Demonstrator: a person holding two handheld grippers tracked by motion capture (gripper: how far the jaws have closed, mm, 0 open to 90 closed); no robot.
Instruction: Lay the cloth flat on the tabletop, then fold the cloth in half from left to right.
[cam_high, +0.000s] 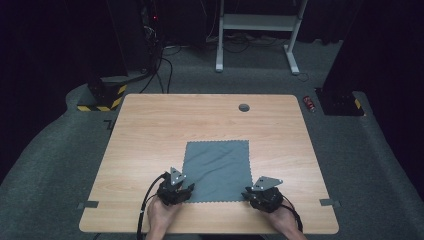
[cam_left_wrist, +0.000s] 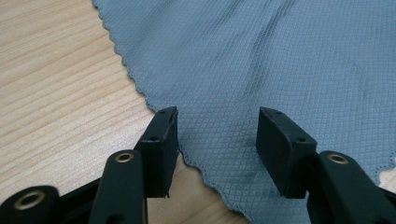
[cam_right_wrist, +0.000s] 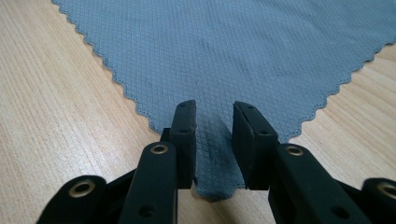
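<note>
A grey cloth (cam_high: 217, 170) with a scalloped edge lies flat on the wooden table (cam_high: 150, 130), near the front edge. My left gripper (cam_high: 188, 189) is at the cloth's near left corner. In the left gripper view the gripper (cam_left_wrist: 217, 126) is wide open, its jaws straddling the cloth (cam_left_wrist: 261, 56) just inside its edge. My right gripper (cam_high: 247, 193) is at the near right corner. In the right gripper view the gripper (cam_right_wrist: 215, 121) has a narrow gap, with the corner of the cloth (cam_right_wrist: 224, 51) between the jaws, slightly creased there.
A round cable hole (cam_high: 244, 107) sits near the table's far edge. Small tape marks (cam_high: 88, 204) (cam_high: 330, 202) lie at the front corners. On the floor behind are a white desk frame (cam_high: 257, 25), a red can (cam_high: 310, 103) and a yellow-black striped base (cam_high: 102, 97).
</note>
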